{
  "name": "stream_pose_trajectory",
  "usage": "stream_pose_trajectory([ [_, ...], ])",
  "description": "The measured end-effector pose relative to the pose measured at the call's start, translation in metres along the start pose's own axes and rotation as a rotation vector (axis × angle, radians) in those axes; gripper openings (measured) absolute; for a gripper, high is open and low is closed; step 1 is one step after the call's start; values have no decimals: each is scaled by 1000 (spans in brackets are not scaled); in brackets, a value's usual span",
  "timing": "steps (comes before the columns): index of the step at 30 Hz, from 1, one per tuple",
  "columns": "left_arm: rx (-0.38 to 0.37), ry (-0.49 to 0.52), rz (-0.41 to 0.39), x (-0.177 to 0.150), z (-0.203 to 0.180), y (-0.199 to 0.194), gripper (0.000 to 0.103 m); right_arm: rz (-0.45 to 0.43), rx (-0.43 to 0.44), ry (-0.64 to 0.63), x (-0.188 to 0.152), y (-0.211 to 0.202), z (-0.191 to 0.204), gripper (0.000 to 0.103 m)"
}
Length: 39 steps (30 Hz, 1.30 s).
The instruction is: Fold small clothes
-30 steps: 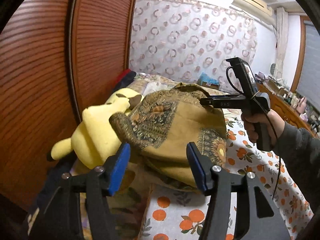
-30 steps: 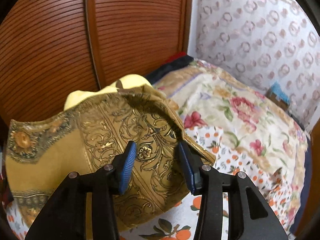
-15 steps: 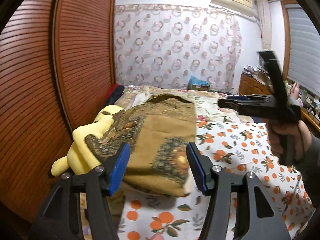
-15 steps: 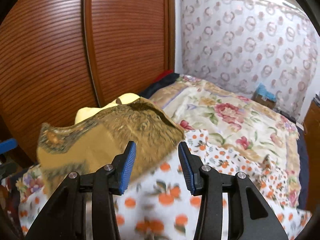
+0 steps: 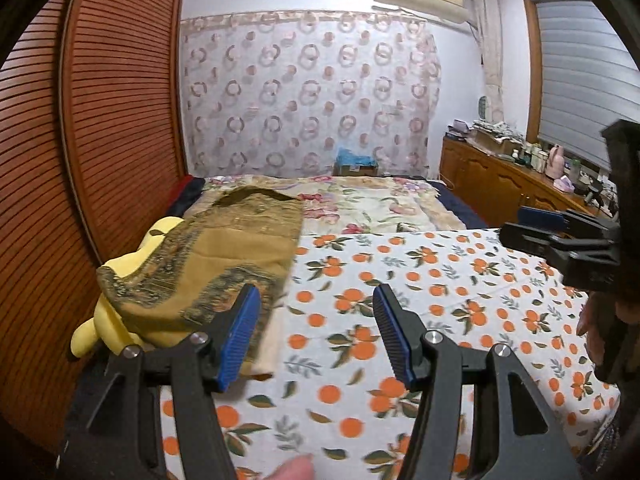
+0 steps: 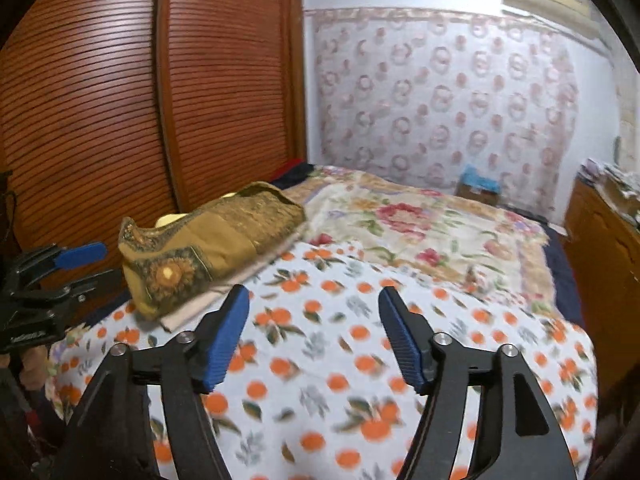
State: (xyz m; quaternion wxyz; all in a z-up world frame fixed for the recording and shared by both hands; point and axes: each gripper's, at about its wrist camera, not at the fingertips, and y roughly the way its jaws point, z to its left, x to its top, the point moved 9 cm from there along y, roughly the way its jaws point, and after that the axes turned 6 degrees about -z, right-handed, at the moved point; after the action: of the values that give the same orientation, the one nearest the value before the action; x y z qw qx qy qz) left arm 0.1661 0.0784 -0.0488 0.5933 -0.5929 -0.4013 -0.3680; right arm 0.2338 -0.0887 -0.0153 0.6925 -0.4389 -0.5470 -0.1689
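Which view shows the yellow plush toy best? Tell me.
The left wrist view. There the yellow plush toy pokes out from under the folded mustard cloth at both ends, against the wooden wardrobe. In the right wrist view only a small yellow sliver peeks above the cloth.

Right hand-held gripper is hanging over the orange-print sheet, jaws just widened, nothing between them. Folded ochre cloth is lying by the wardrobe; left hand-held gripper is showing at left edge.
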Motion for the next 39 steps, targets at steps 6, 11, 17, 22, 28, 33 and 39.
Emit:
stream_pose_trajectory([
  [6, -46, 18, -1, 2, -31, -9, 58, -31, -95, 48, -15, -52, -28, 80],
  [11, -64, 20, -18, 11, -49, -18, 58, -52, -174, 89, -20, -85, -47, 81],
  [17, -78, 51, -53, 29, -69, -32, 58, -94, -216, 101, -20, -118, -52, 81],
  [22, -77, 62, -74, 40, -78, -43, 58, -129, -252, 114, -13, -138, -55, 81],
  [28, -75, 58, -89, 49, -81, -52, 58, -156, -308, 130, -9, -156, -64, 81],
  [33, -75, 57, -93, 50, -81, -53, 58, -164, -315, 137, -11, -158, -67, 81],
  [39, -73, 56, -91, 50, -81, -54, 58, -159, -318, 137, -13, -156, -65, 81],
])
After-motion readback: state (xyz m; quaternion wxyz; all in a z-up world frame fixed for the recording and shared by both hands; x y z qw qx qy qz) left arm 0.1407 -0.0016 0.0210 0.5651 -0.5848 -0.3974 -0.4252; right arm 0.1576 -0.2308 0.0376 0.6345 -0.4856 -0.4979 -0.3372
